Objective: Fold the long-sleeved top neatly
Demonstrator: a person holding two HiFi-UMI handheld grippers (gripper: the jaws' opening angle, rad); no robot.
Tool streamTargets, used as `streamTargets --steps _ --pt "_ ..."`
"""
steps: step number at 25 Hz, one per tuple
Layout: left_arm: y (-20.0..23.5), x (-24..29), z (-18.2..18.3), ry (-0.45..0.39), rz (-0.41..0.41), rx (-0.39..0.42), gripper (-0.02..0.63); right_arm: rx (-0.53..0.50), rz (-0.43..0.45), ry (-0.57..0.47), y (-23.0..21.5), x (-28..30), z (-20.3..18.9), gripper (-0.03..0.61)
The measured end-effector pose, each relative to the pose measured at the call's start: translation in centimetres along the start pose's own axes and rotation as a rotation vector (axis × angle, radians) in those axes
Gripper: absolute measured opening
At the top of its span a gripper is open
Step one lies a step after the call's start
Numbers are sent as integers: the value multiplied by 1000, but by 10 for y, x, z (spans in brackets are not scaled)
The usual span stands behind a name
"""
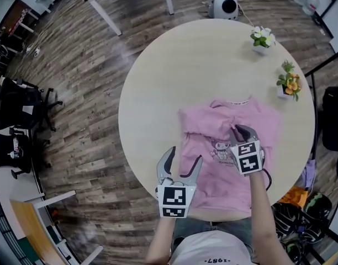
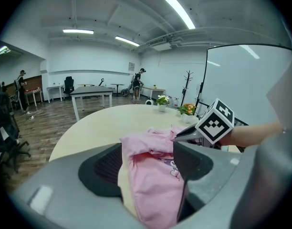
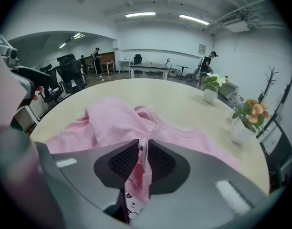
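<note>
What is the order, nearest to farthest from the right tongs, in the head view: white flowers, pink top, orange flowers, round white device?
1. Pink top, held in the right tongs.
2. Orange flowers, table's right edge.
3. White flowers, far edge.
4. Round white device, floor beyond.

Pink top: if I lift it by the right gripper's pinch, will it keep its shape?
Probably not: the pink top lies in soft folds and wrinkles, so it should droop from the right gripper. It looks thin and light, likely sliding on the smooth table.
</note>
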State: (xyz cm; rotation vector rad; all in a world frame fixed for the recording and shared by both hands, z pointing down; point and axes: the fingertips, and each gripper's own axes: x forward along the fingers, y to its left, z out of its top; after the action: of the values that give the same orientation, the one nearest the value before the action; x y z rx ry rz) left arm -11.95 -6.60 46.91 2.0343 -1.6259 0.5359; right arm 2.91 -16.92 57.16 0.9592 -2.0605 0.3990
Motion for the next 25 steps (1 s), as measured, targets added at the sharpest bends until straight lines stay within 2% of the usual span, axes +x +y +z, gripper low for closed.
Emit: streamTargets --steps 7,13,20,25 --pt "-17 3 7 -11 -23 23 339 54 -70 -65 -34 -31 7 78" --pt "-38 6 12 -18 -49 45 339 86 -146 -93 -77 -61 -9 75" --pt "-68 9 8 -6 -74 62 339 85 -178 -75 -110 -80 -35 75" --pt "-82 8 -2 15 -63 58 339 73 -166 1 -114 -73 -66 75"
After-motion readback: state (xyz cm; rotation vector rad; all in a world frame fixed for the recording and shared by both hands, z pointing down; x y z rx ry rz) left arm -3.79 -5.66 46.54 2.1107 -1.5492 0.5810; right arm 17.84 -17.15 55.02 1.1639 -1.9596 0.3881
